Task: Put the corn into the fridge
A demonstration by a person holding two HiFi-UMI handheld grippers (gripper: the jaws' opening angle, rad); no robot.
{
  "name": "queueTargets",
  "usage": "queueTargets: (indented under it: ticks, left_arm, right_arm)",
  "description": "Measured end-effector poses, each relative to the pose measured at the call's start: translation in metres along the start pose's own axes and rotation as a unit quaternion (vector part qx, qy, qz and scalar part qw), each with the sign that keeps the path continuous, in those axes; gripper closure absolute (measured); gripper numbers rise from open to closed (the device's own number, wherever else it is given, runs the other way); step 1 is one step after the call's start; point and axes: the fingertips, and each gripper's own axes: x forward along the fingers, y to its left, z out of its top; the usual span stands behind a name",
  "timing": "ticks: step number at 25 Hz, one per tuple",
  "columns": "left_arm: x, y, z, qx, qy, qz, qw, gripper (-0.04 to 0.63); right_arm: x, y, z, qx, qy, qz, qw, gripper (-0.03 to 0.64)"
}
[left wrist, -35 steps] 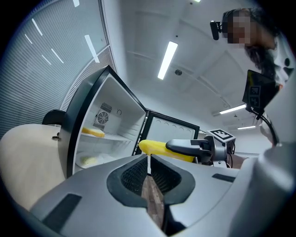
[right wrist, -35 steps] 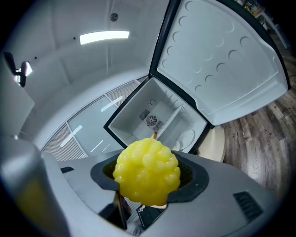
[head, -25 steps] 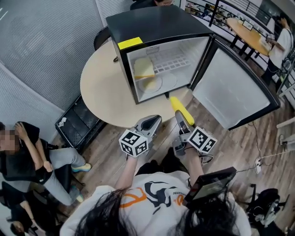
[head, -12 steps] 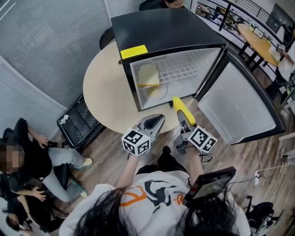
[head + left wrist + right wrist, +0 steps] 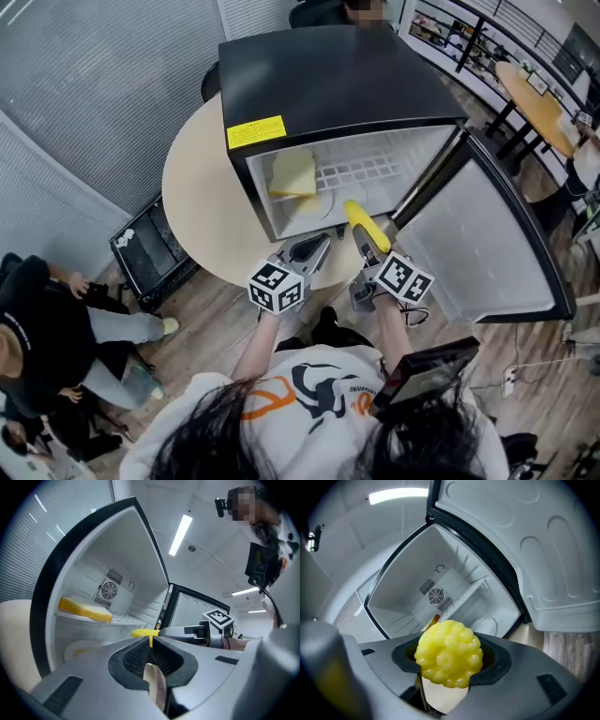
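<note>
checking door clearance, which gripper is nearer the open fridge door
Right. The right gripper, shut on the corn, sits beside the fridge door; the left gripper is farther left, before the fridge opening.

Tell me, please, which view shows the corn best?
Head view: the corn shows lengthwise in the right gripper, at the fridge opening. The right gripper view shows only its tip; the left gripper view, a sliver.

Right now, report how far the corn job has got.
Done: the fridge door is open and the corn is clamped in the right gripper. In hand: the corn's tip is at the mouth of the fridge. Left: set it inside and release. The left gripper is shut and empty.
</note>
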Motion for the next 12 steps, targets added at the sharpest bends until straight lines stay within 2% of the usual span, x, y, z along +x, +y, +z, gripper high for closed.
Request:
queueTargets:
  ticks: [12]
  left_arm:
    - [0.027,0.018,0.002,0.002,0.003,0.024,0.9997,0.581]
  right_arm:
    - [0.059,-0.063,-0.009,-0.042,0.067,-0.046,0.996,0.364]
